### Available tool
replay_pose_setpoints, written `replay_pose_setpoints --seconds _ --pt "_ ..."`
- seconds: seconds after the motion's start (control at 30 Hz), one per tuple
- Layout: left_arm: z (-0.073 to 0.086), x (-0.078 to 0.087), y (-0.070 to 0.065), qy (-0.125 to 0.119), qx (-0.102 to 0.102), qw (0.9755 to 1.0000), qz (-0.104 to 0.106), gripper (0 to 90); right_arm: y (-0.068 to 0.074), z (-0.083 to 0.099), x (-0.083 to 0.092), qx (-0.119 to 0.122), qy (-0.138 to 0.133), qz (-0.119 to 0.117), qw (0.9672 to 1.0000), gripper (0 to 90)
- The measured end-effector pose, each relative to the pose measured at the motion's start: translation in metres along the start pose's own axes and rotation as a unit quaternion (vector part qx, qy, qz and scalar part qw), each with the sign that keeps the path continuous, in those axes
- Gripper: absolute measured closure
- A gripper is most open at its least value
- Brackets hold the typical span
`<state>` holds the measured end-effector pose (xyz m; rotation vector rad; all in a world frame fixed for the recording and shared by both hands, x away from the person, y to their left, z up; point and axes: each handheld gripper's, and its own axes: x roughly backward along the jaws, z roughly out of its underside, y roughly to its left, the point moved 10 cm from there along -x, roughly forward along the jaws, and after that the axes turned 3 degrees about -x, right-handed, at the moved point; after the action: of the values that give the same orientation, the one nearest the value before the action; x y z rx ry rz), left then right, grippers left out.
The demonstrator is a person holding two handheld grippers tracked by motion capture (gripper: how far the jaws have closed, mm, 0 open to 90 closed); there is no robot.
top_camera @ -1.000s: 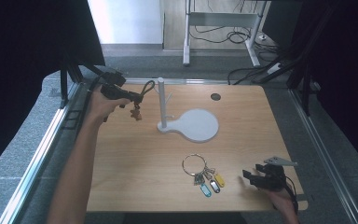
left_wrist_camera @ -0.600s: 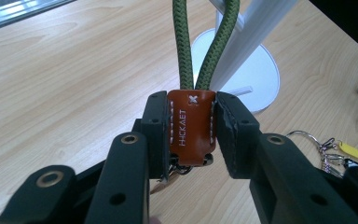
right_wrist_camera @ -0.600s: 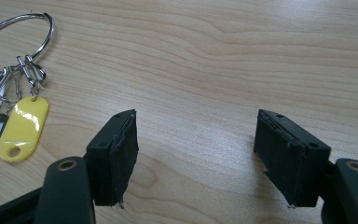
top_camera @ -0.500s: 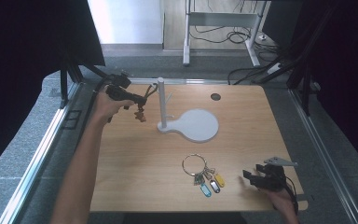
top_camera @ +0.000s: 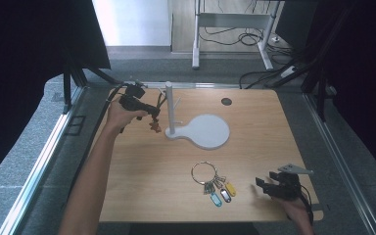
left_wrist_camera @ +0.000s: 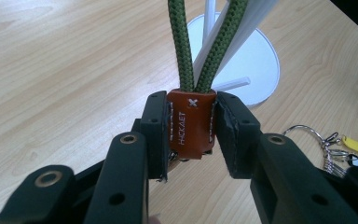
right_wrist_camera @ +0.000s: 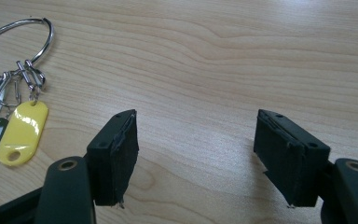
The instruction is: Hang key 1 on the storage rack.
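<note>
Twin green braided cords [left_wrist_camera: 205, 42] run off the frame's top edge (left gripper view), their far ends unseen.

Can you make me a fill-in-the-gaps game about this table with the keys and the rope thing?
1. The left tool pinches a brown leather tag joined to a ____ cord.
2. The right tool has its jaws ____ with nothing between them.
3. The white stand has a ____ base.
4. On the key ring, the tag nearest the right tool is ____.

Missing words: green; open; round; yellow
</note>
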<state>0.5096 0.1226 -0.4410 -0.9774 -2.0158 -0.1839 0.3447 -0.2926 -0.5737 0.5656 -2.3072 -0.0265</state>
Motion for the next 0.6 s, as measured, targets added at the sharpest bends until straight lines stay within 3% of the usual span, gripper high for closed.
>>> replay_pose_setpoints --seconds 0.37,0.6 --pt "0.006 0.000 0.000 0.000 -0.003 1.0000 -0.009 59.1 -0.002 0.000 0.000 -0.001 -0.001 0.003 1.0000 30.6" --pt "0.019 0.007 -0.011 -0.006 -0.017 0.9997 -0.019 52.5 -0.002 -0.001 0.004 -0.004 -0.007 0.004 1.0000 30.6"
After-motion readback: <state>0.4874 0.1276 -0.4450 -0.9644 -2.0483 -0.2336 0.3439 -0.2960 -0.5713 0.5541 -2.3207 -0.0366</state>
